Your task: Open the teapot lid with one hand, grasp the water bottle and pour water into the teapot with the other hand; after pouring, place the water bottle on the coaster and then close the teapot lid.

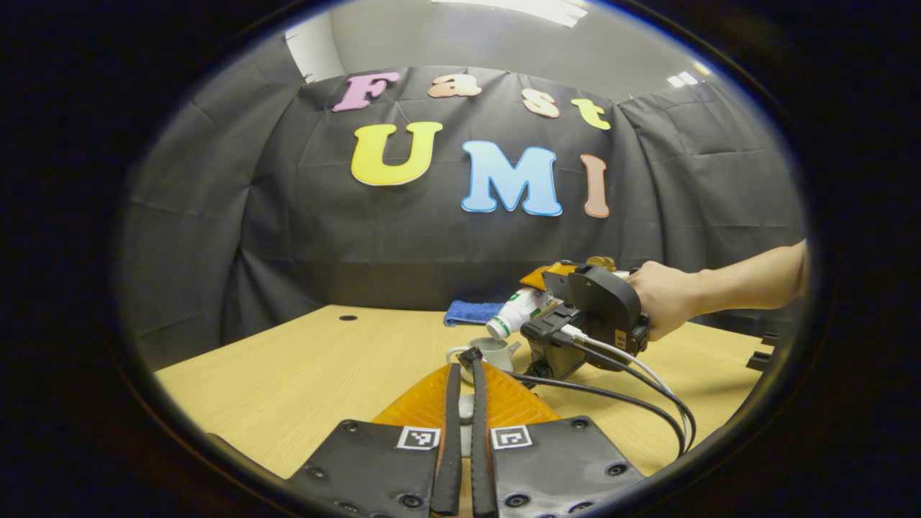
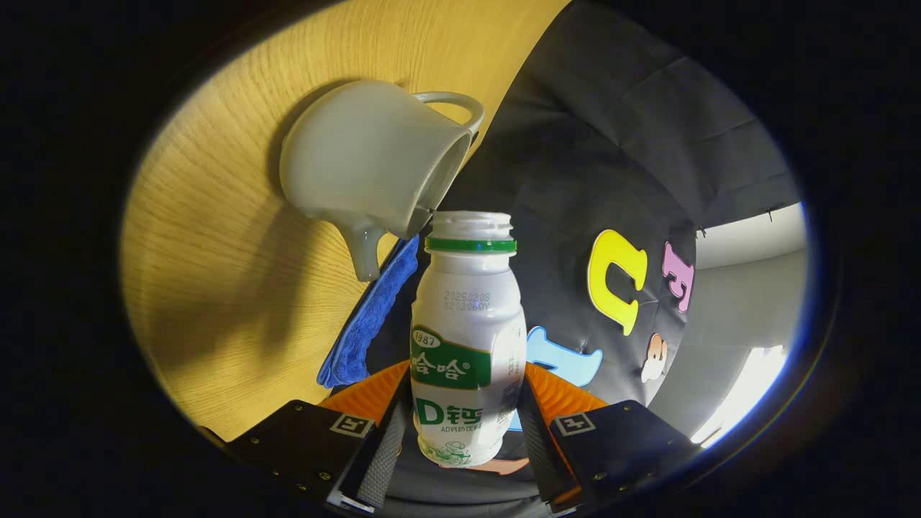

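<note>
The right tool (image 2: 460,432) pinches the water bottle (image 2: 468,338) between both fingers, tilted so its uncapped mouth sits just above the teapot's (image 2: 374,173) open rim; in the left gripper view the same bottle (image 1: 519,311) leans down over the teapot (image 1: 495,352), out on the counter (image 1: 316,374) towards its far edge. The left tool (image 1: 464,360) is pressed nearly together on a small dark piece at its tips, probably the lid, though I cannot tell; a blue cloth (image 1: 471,312) lies by the far edge.

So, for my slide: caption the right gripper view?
Right gripper tips the open water bottle toward the lidless teapot.
</note>
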Motion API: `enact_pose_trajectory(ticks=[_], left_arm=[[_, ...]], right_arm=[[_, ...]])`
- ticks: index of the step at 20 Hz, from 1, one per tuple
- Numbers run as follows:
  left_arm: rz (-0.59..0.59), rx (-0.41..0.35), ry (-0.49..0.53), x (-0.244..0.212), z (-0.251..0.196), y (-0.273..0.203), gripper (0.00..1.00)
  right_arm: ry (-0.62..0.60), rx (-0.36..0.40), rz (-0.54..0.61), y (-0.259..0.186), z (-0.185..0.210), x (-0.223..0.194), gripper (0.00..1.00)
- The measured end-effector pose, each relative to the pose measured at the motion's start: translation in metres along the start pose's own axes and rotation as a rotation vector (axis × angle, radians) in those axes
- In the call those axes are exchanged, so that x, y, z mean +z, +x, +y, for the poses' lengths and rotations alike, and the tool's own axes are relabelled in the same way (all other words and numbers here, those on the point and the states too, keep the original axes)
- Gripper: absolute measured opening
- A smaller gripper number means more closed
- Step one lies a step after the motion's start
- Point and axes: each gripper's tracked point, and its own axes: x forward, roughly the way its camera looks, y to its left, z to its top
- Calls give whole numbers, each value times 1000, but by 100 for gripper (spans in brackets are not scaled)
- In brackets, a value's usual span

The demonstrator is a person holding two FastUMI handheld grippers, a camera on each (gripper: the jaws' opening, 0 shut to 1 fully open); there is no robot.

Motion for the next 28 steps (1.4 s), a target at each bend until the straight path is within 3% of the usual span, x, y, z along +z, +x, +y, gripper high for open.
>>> enact_pose_trajectory(ticks=[8,9,10,13,15,16,18,21,22,23,25,26,27,28], left_arm=[[3,-3,4,-2,-1,0,12],[4,-5,4,-3,-2,0,17],[5,-4,4,-3,-2,0,12],[1,-1,9,-3,-1,-1,17],[-7,-5,9,-1,-2,-1,12],[-11,-13,-2,1,-3,0,17],[-22,-38,-37,4,-6,1,12],[-26,-36,-49,6,-3,8,16],[-24,-37,-51,6,-3,13,7],[-17,-49,-62,7,-7,17,17],[-22,-84,-96,12,-15,29,12],[-19,-92,-104,15,-17,37,17],[-19,-95,-105,19,-17,46,12],[-23,-99,-106,24,-16,56,16]], right_arm=[[244,114,-7,0,26,3,76],[287,130,-8,-1,29,5,76],[329,145,-7,-1,32,7,76],[437,166,2,-4,36,7,76],[524,160,2,-8,34,4,76],[578,147,5,-10,31,0,76],[710,136,22,-19,27,-13,76],[976,107,62,-36,18,-43,76],[1082,109,71,-44,18,-51,76],[1194,122,80,-50,20,-58,76],[1426,160,76,-64,23,-65,76],[1533,166,75,-70,23,-71,76],[1618,174,72,-76,24,-76,76],[1690,159,65,-78,24,-81,76]])
